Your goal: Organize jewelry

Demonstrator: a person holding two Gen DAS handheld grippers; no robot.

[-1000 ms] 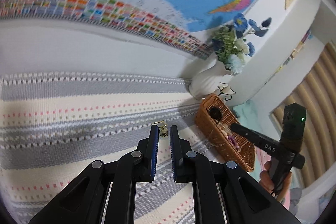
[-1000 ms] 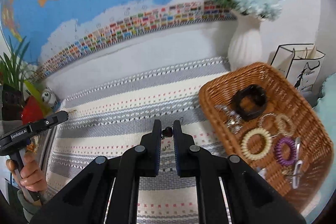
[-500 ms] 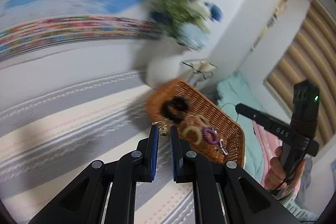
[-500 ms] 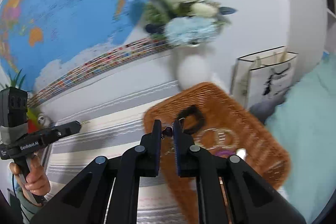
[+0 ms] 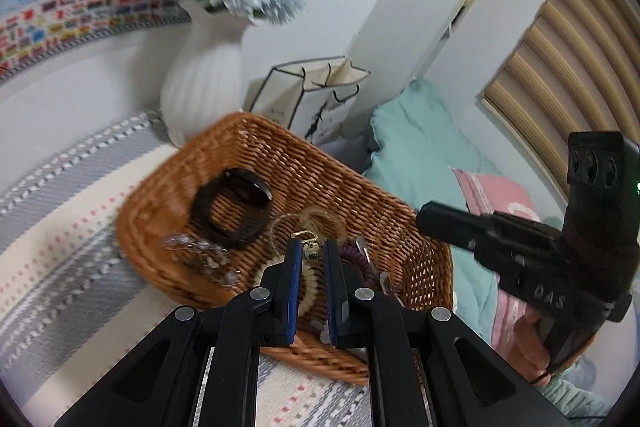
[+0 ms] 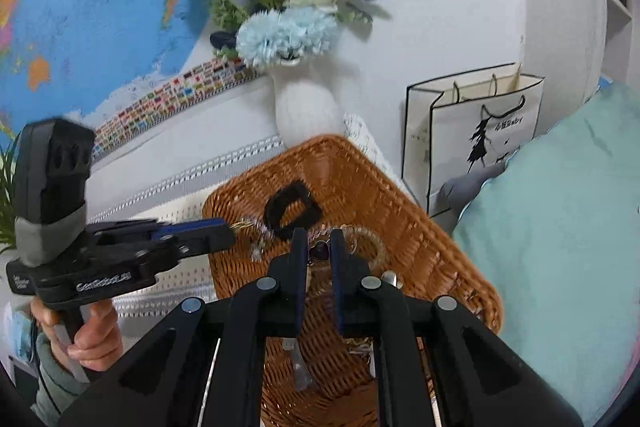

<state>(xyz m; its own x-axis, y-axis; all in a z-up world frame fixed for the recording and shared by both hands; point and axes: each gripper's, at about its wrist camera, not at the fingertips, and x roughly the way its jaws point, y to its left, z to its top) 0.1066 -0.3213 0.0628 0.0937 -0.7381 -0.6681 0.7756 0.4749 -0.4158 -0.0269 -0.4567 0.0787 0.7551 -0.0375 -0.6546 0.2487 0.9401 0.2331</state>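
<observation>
My left gripper [image 5: 310, 251] is shut on a small gold earring [image 5: 307, 245] and holds it above the wicker basket [image 5: 320, 167]. My right gripper [image 6: 319, 247] is shut on a dark heart-shaped earring [image 6: 319, 250], also above the basket [image 6: 420, 227]. The basket holds a black hair tie [image 5: 230, 205], a cream coil tie [image 5: 310, 281], a purple coil tie [image 5: 354, 259] and other small pieces. The left gripper also shows in the right wrist view [image 6: 224, 229], and the right gripper in the left wrist view [image 5: 424, 217].
A white vase [image 5: 200, 83] with blue and white flowers stands behind the basket. A white paper bag [image 6: 476, 131] stands to its right. A teal cushion [image 6: 560, 207] lies beyond the table edge. The striped tablecloth [image 5: 60, 227] spreads to the left.
Both grippers have swung right from the striped cloth to above the basket, each still holding its earring. The basket now fills the middle of both views.
</observation>
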